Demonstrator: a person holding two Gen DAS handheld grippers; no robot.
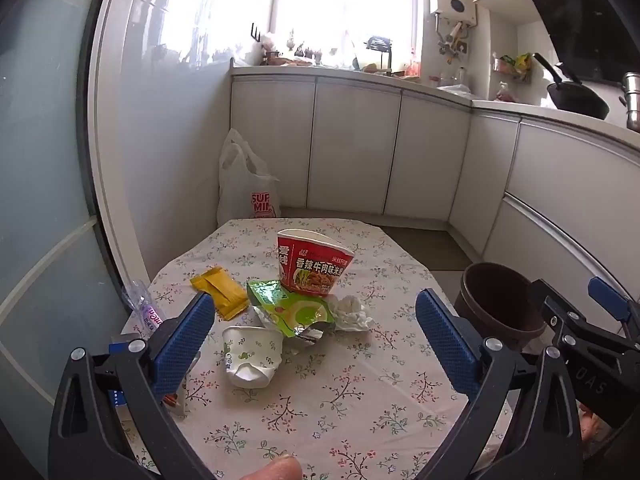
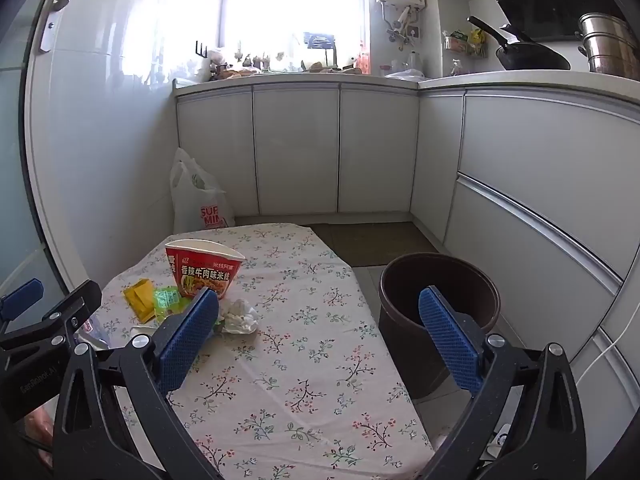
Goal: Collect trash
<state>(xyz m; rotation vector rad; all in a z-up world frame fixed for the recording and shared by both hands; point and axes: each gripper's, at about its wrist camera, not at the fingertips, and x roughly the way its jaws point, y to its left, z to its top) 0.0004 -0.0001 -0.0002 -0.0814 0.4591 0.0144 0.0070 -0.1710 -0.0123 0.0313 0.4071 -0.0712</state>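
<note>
In the right wrist view, the right gripper's (image 2: pixel 318 312) near finger hides part of the crumpled white tissue (image 2: pixel 240 316) and the green foil wrapper (image 2: pixel 168 298). Both it and the left gripper (image 1: pixel 314 318) are spread wide, holding and touching nothing. The trash, including a red noodle cup (image 1: pixel 312 262) and a crushed white paper cup (image 1: pixel 250 354), lies on the floral-clothed table (image 1: pixel 340 400); a brown plastic bin (image 2: pixel 436 308) stands beside it.

Red instant-noodle cup (image 1: pixel 314 263) upright mid-table, resting on a torn green wrapper (image 1: pixel 290 312); yellow sachet (image 1: pixel 221 292) to its left, crumpled white tissue (image 1: pixel 352 312) right, dented paper cup (image 1: pixel 250 356) on its side. Brown bin (image 2: pixel 438 312), seemingly empty, stands beside the table.
</note>
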